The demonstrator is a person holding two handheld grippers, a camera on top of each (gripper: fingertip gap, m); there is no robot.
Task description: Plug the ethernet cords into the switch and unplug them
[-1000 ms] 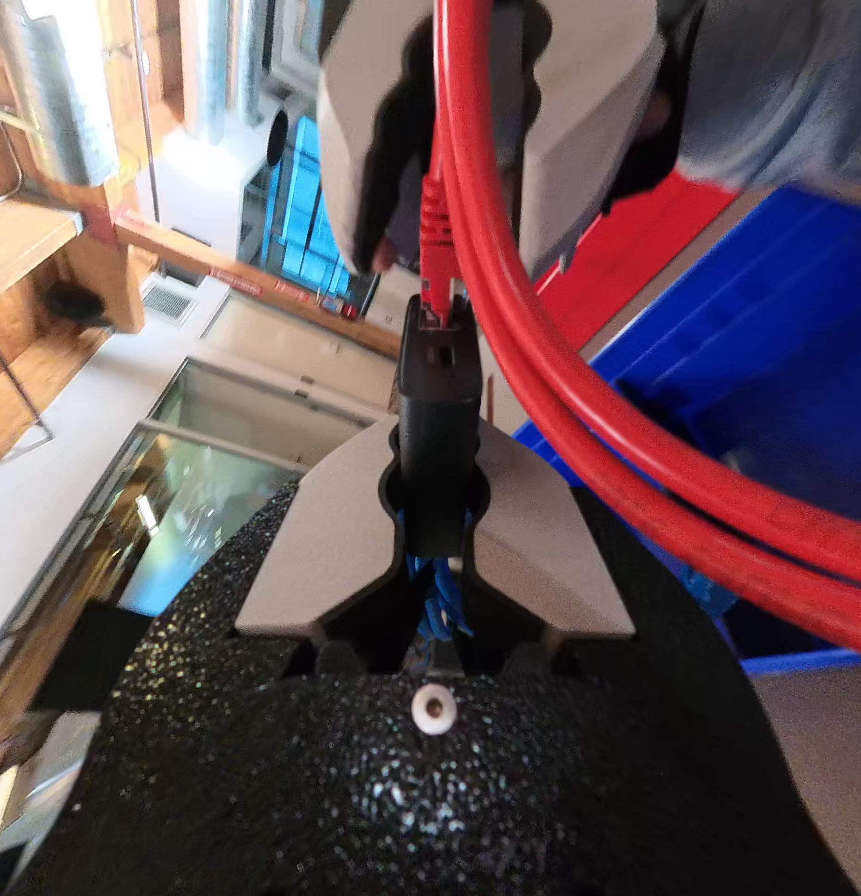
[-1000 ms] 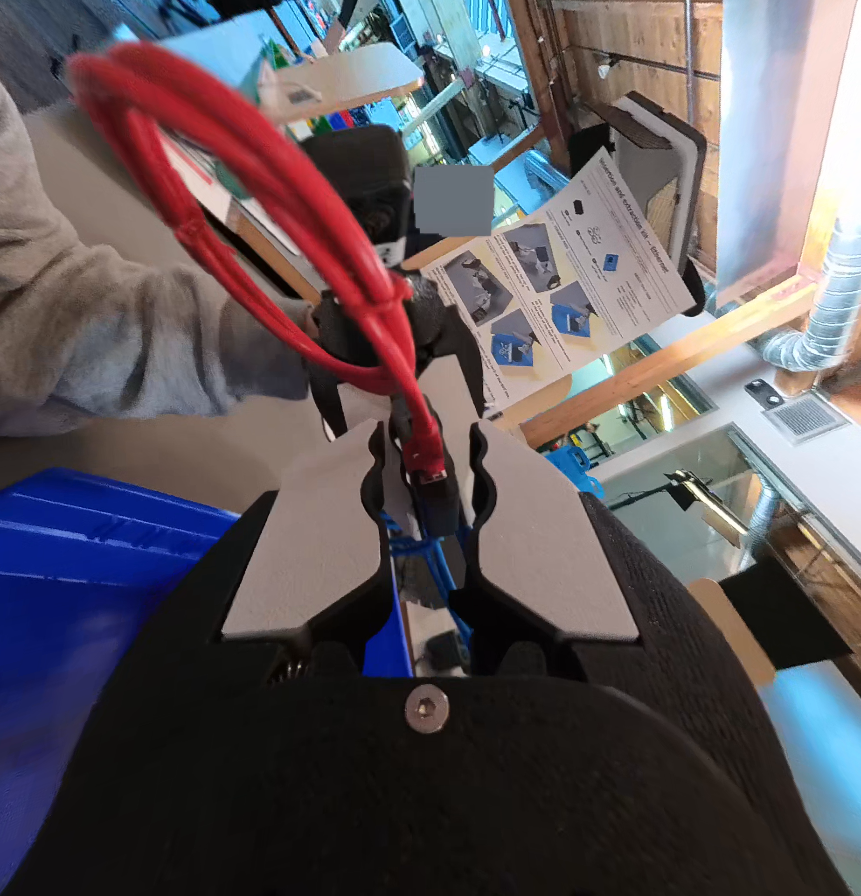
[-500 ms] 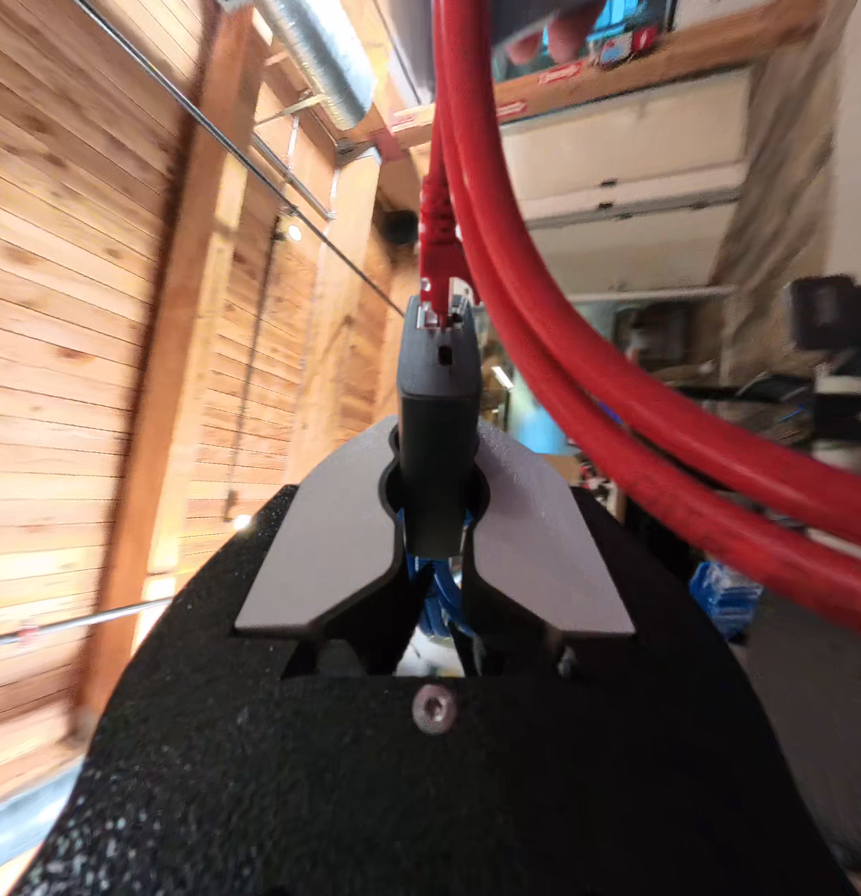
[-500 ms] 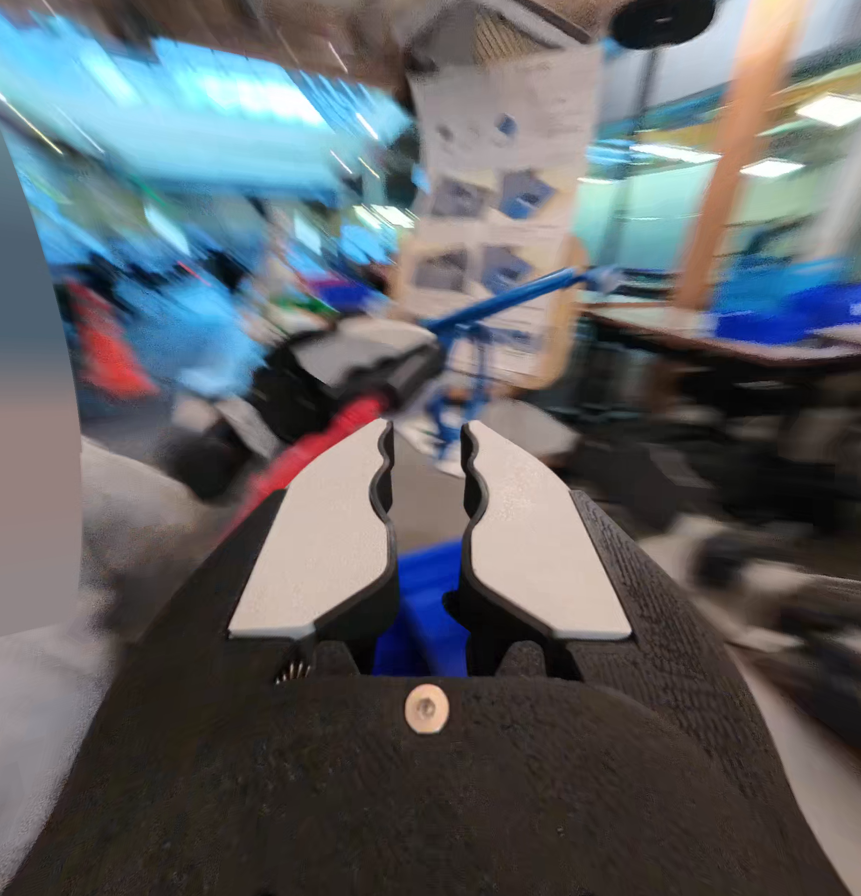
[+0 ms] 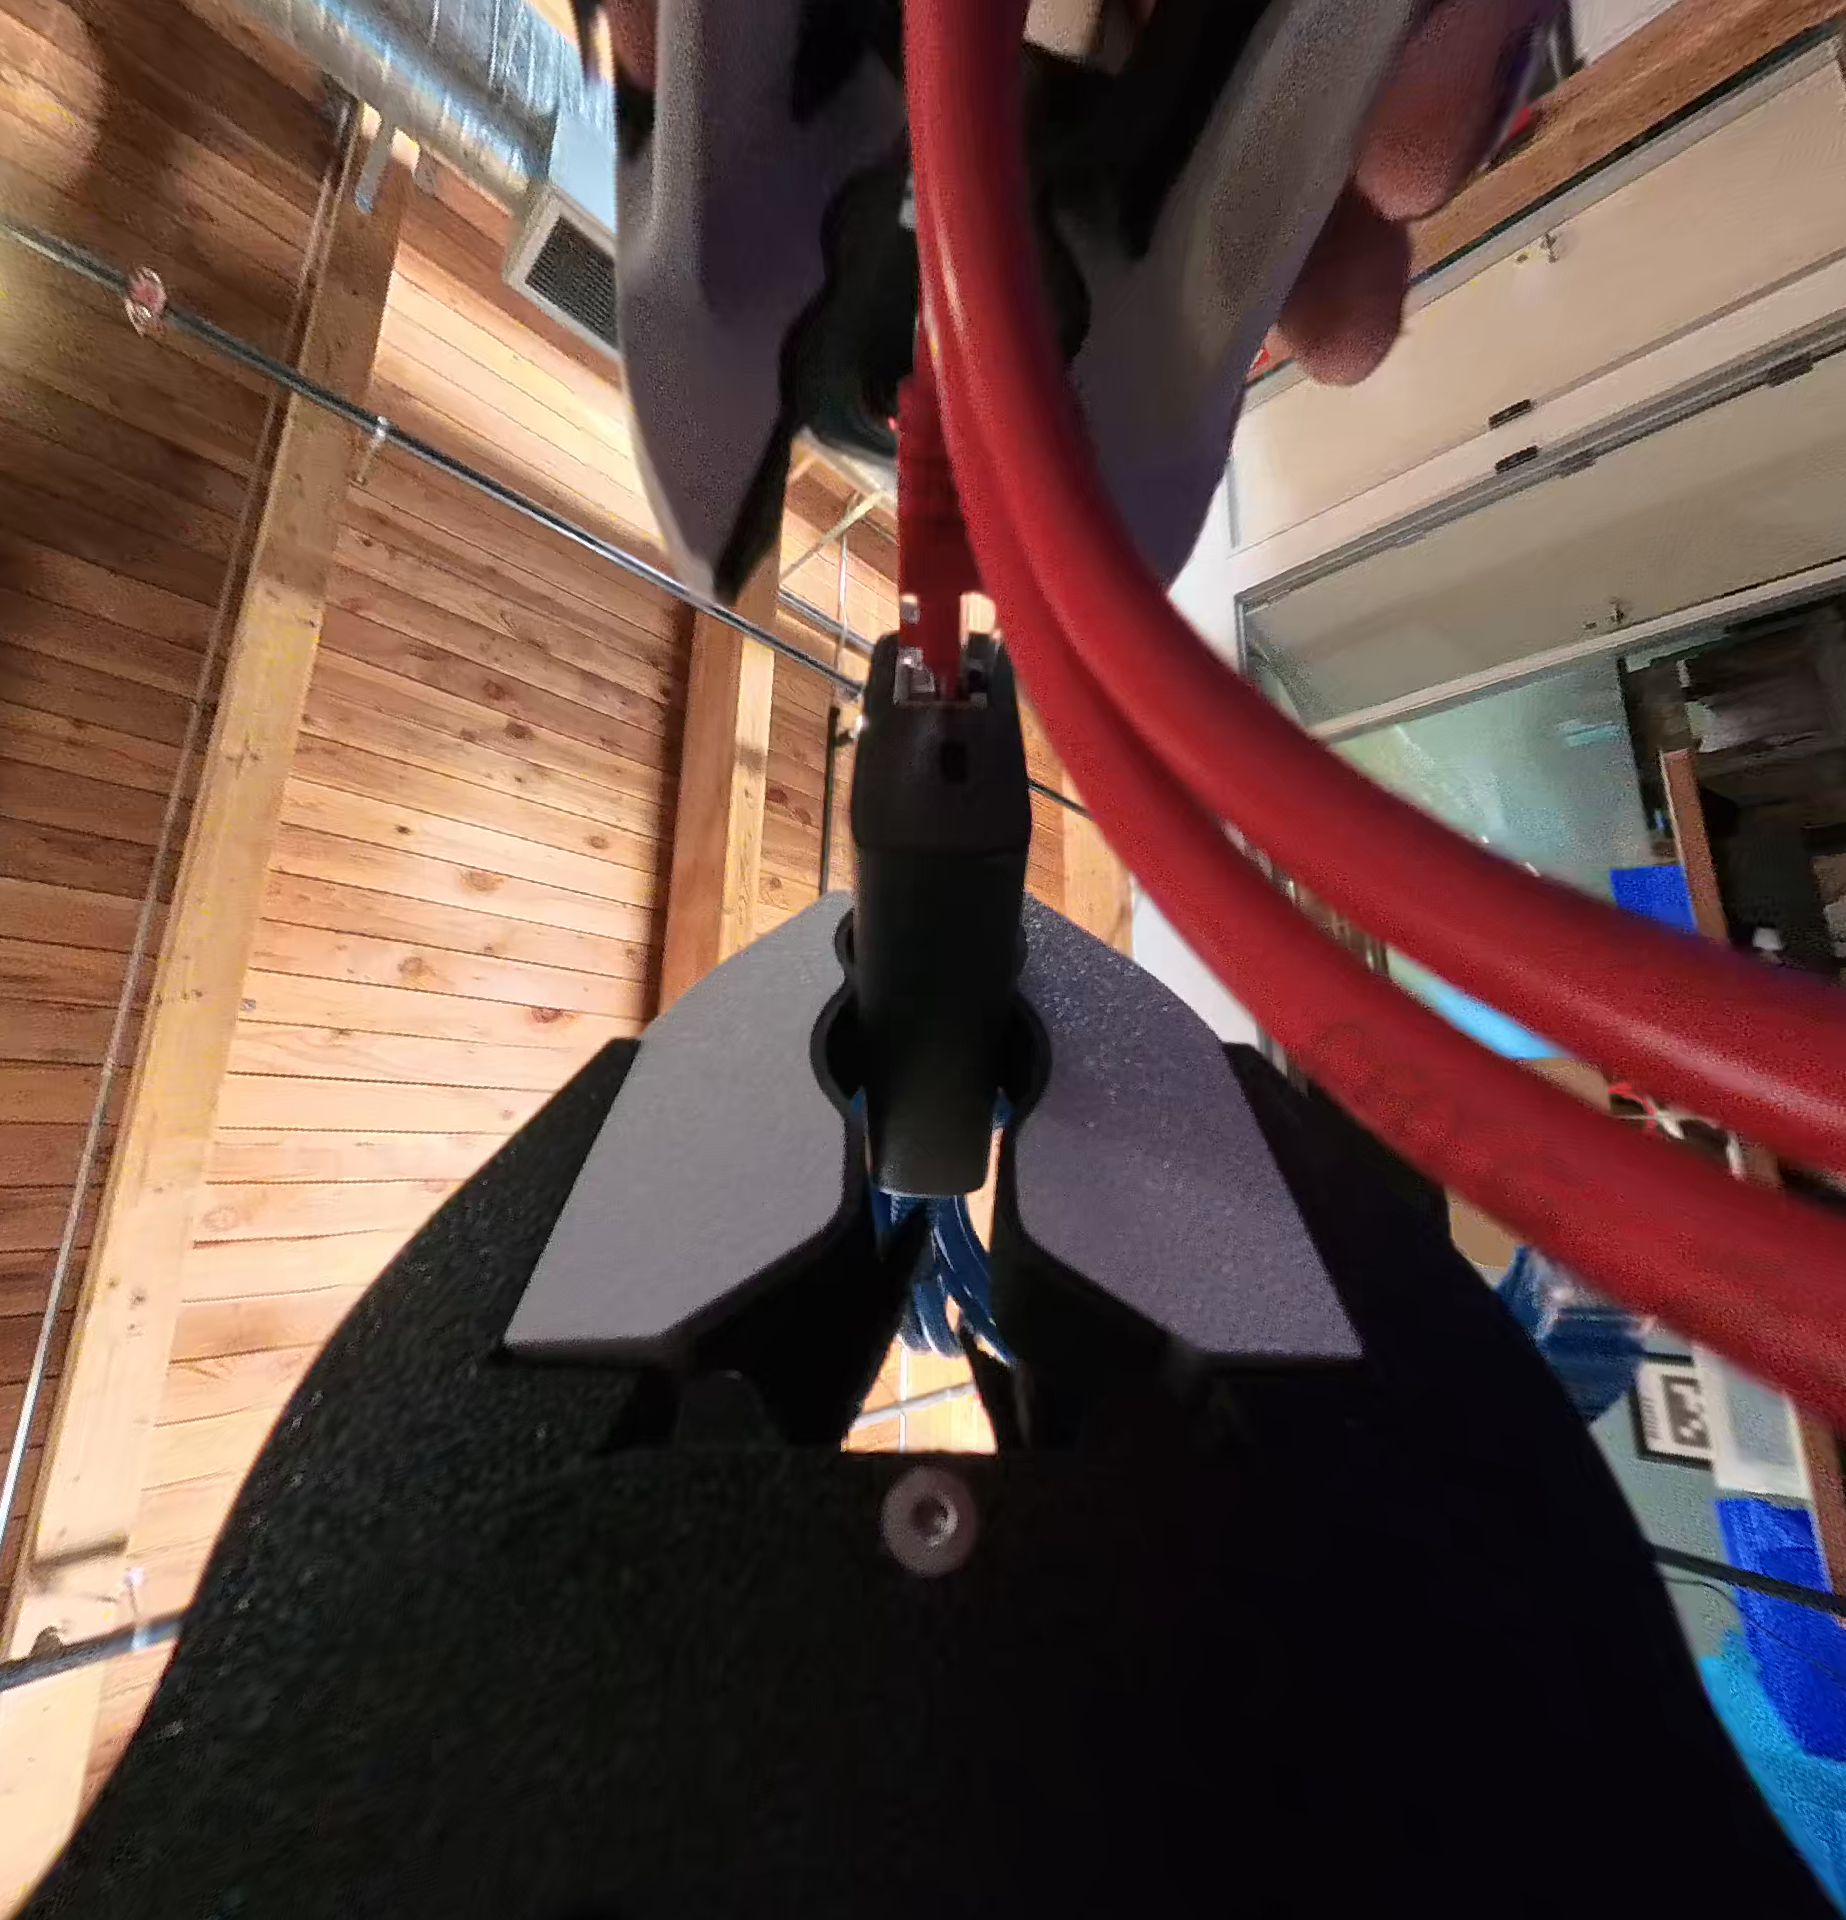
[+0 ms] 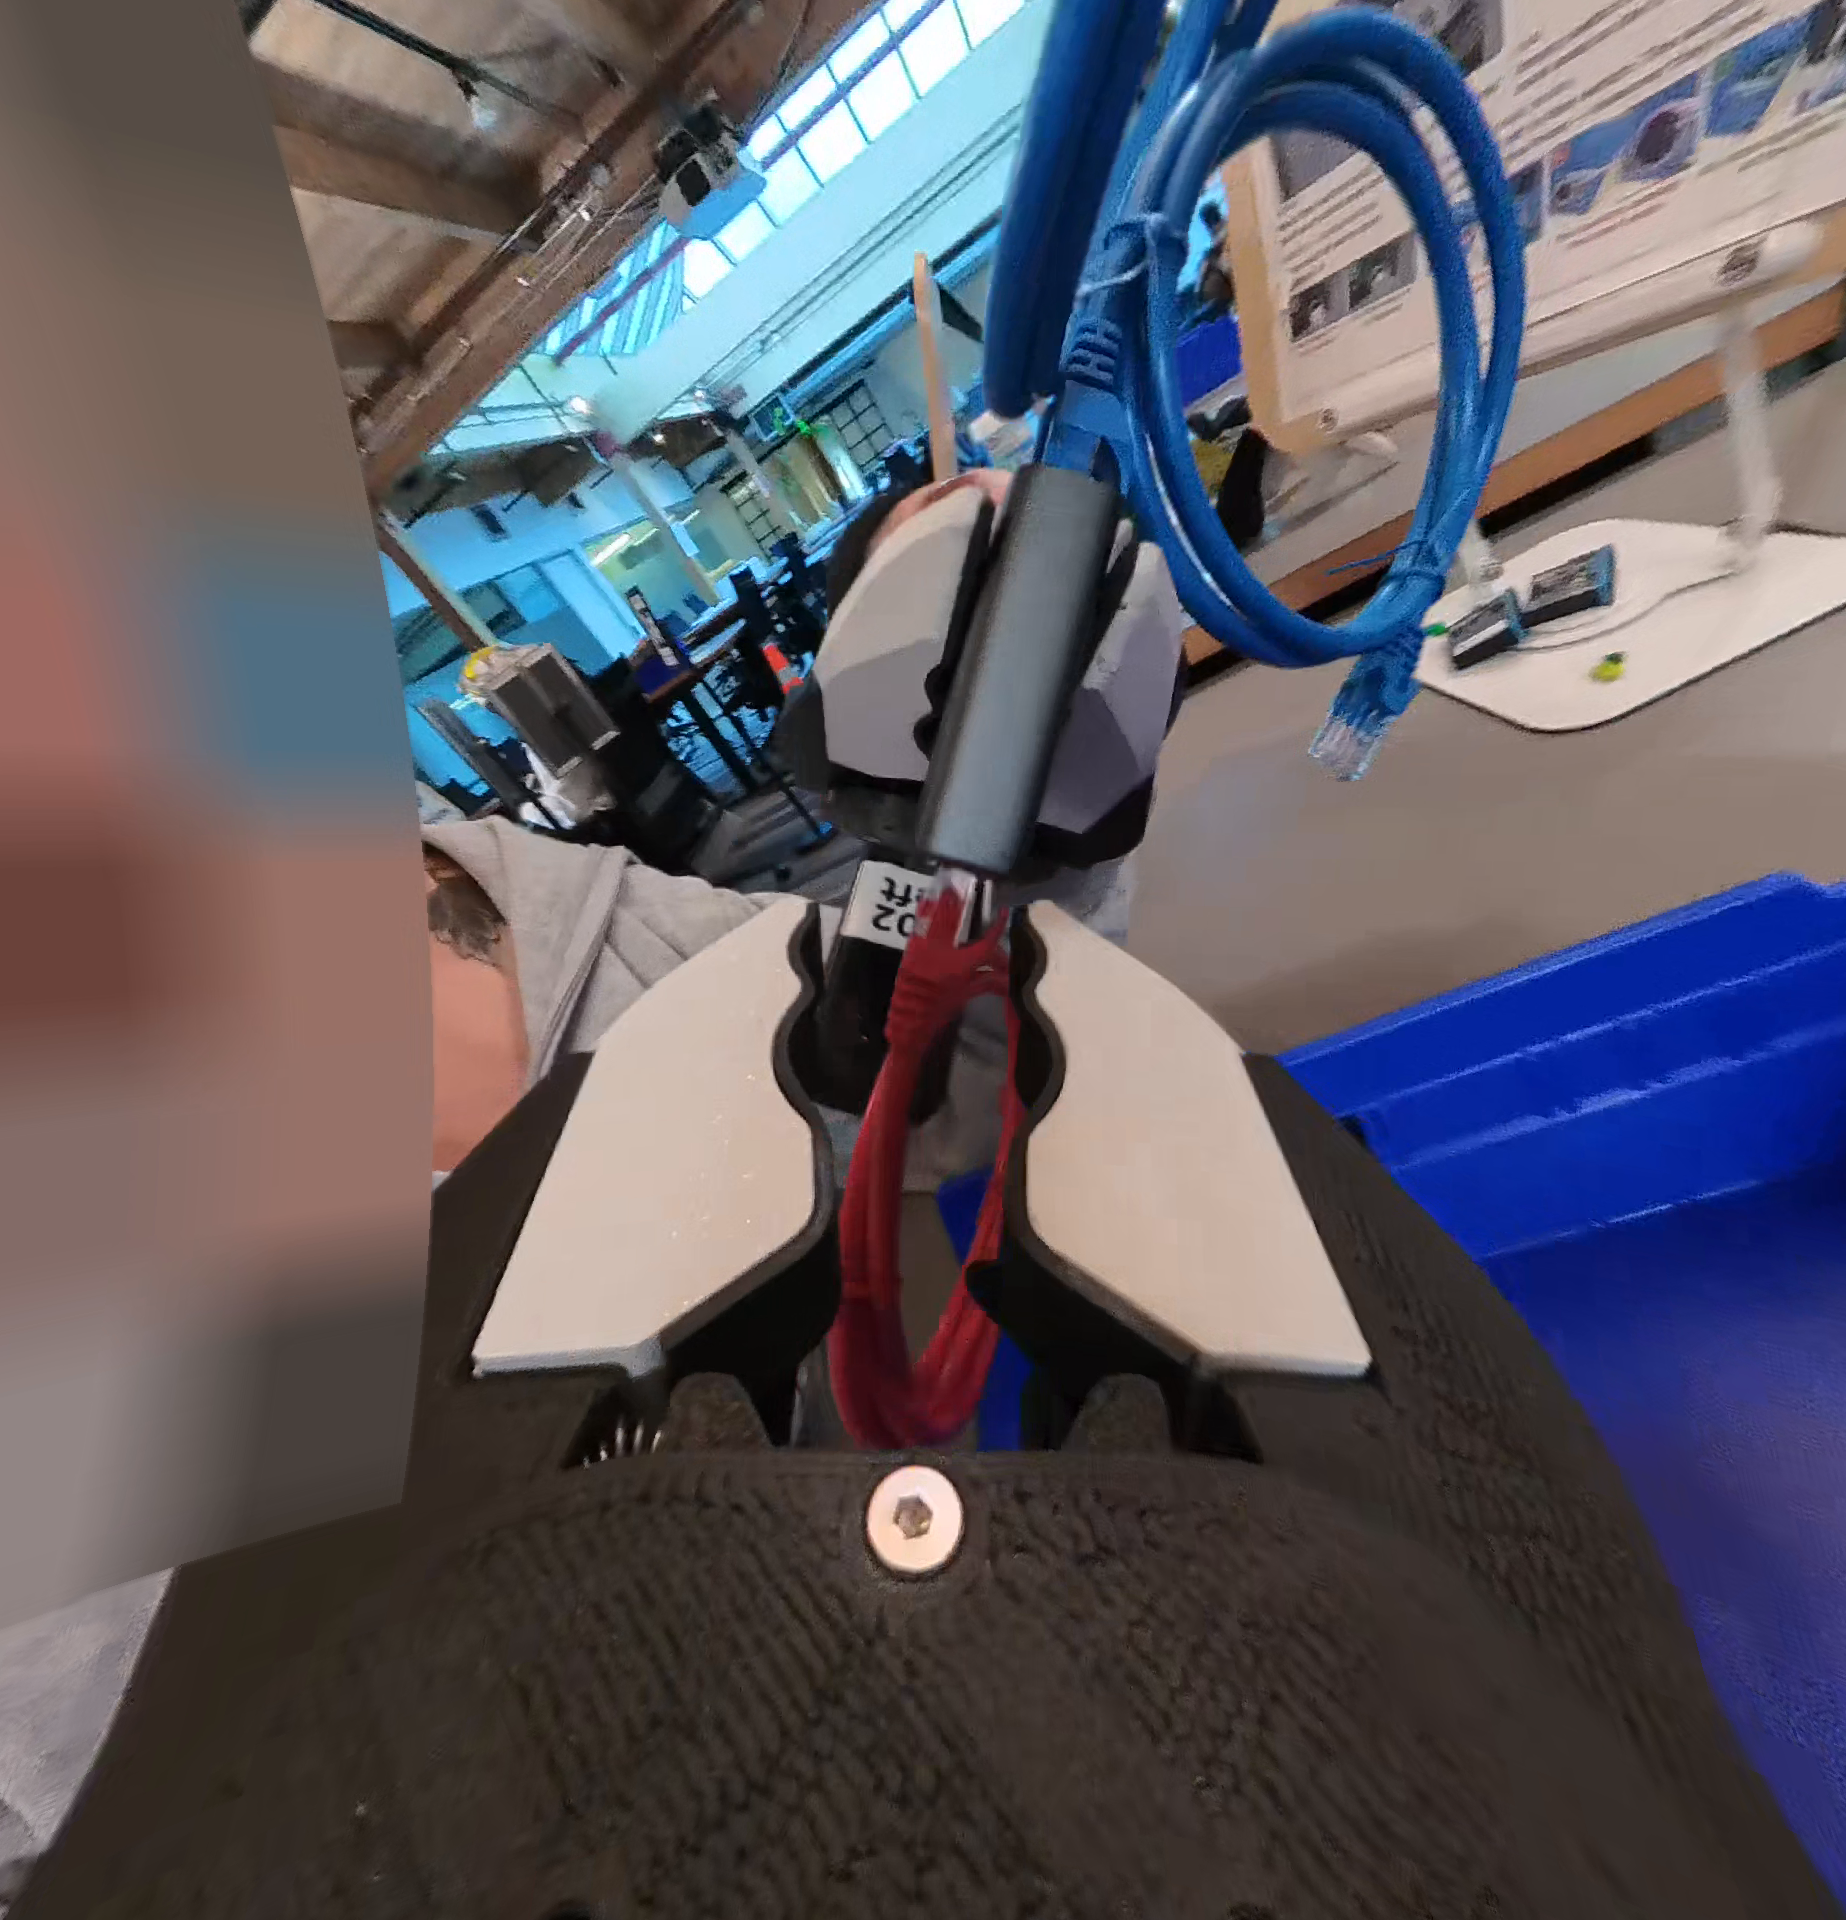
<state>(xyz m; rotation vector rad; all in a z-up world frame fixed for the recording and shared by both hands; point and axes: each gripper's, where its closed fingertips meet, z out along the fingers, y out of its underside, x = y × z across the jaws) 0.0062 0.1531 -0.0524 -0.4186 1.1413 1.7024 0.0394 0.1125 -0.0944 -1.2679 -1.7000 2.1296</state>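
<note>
- Left claw (image 5: 934, 997): clamped tight on a black coupler (image 5: 940, 935) standing up dead centre of the frame, blue cable (image 5: 934, 1299) poking out behind it low between the fingers.
- Red cable (image 5: 1262, 935) plugged into the coupler's top end, plug (image 5: 934, 561) just above centre, two strands sweeping off toward the lower right of the frame.
- Right claw (image 6: 924, 1049): jaws narrowly parted around the red cable's plug (image 6: 934, 961) and loop (image 6: 898, 1247); touching or actually pinching it, can't tell.
- Same coupler (image 6: 1012, 675) just past the fingertips, centre frame, tilted, held by the other claw (image 6: 1002, 665).
- Blue cable (image 6: 1314, 343) coiled in the upper right of the frame, loose plug (image 6: 1350, 727) dangling.
- Blue bin (image 6: 1625, 1195) at the right edge, grey table (image 6: 1418, 831) behind it, grey sleeve (image 6: 607, 935) left of centre.
- Wooden plank wall (image 5: 275, 831) filling the left of the left wrist view.
</note>
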